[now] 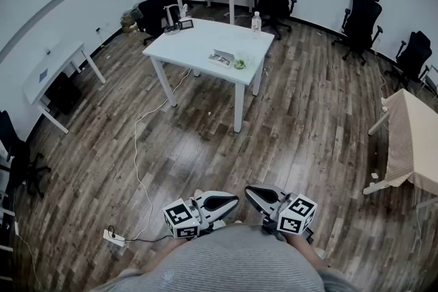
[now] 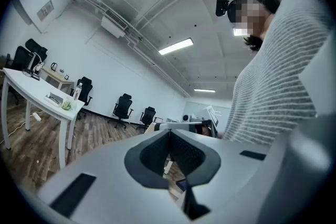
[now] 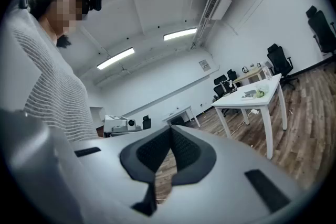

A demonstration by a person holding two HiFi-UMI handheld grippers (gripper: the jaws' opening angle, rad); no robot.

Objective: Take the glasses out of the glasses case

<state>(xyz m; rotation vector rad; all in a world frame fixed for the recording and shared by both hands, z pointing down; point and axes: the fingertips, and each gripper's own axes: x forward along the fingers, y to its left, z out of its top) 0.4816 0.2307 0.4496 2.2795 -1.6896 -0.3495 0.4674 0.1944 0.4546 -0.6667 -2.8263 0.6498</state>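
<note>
Close against our body we hold the left gripper [image 1: 229,201] and the right gripper [image 1: 254,193], tips turned toward each other. We judge this a carrying posture, since nothing is within reach. Both pairs of jaws are clenched tip to tip on nothing. What we take for the glasses case [image 1: 220,57] lies on the white counter [image 1: 198,41], well apart from us across the wooden floor.
</note>
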